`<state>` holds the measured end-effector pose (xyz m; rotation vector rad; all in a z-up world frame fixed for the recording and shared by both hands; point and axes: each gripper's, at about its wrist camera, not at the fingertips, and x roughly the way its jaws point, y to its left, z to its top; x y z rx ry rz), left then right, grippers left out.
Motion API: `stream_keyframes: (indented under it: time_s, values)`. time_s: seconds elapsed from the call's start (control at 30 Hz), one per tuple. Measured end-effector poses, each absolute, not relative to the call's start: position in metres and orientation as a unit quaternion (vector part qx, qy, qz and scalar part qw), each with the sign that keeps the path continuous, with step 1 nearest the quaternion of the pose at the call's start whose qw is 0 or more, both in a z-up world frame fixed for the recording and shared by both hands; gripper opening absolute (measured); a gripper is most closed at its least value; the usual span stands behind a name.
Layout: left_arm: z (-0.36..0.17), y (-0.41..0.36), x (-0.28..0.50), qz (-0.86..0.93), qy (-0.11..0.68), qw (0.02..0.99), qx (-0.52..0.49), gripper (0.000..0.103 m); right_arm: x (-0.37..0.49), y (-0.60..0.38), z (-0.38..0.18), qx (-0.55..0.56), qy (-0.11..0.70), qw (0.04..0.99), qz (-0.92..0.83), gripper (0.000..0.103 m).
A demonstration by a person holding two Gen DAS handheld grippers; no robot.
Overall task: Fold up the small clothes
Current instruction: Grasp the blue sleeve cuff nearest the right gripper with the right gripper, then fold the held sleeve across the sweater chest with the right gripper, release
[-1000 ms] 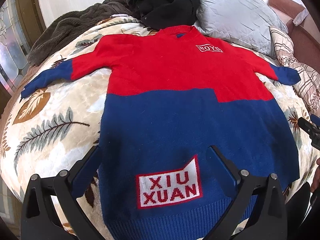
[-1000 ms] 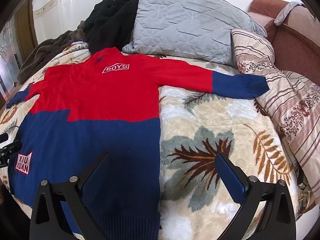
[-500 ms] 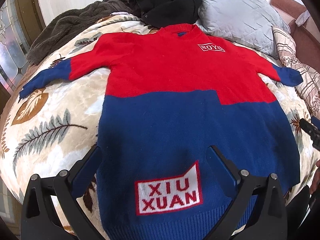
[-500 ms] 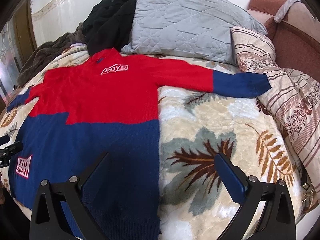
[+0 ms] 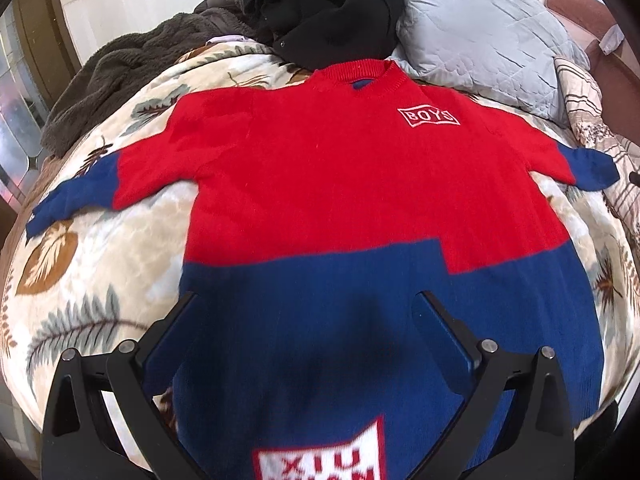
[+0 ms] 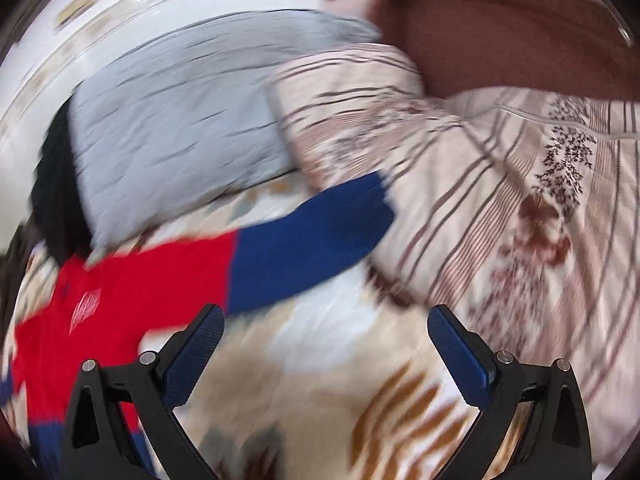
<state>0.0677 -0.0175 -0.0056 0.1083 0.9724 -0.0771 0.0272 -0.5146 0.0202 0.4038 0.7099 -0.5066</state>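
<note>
A small red and blue sweater lies flat, front up, on the leaf-print blanket, sleeves spread to both sides. My left gripper is open and empty, hovering over the sweater's blue lower part above the white label. My right gripper is open and empty, over the blanket just in front of the blue cuff of the sweater's right sleeve. The right wrist view is blurred by motion.
A grey quilted pillow, black clothes and a brown fuzzy blanket lie beyond the collar. A striped floral quilt lies right of the sleeve, with a brown headboard behind it.
My left gripper has moved forward over the sweater, so the white label has slid to the bottom edge. My right gripper has swung fast to the right and forward, toward the right sleeve's cuff.
</note>
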Motion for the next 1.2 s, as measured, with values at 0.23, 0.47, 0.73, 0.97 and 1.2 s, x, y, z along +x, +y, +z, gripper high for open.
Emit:
stream_keyframes:
  time_s: [0.23,0.47,0.73,0.97,1.2]
  values:
    - [-0.012,-0.024,0.103,-0.031,0.474,0.879,0.051,0.103,0.070,-0.562,0.004,0.200,0.330,0.880,-0.277,0.091]
    - [-0.014,-0.034,0.137,-0.032,0.473,0.879,0.042,0.103,0.100,-0.572,-0.014,0.153,0.337,0.883,-0.290,0.075]
    - [-0.019,-0.049,0.171,-0.042,0.484,0.874,0.021,0.103,0.101,-0.572,-0.012,0.157,0.334,0.889,-0.270,0.007]
    - [-0.026,-0.051,0.188,-0.053,0.508,0.860,-0.010,0.103,0.093,-0.544,0.015,0.186,0.298,0.912,-0.210,0.006]
    - [-0.031,-0.040,0.189,-0.060,0.531,0.844,-0.052,0.103,0.106,-0.469,0.027,0.198,0.293,0.928,-0.121,0.006]
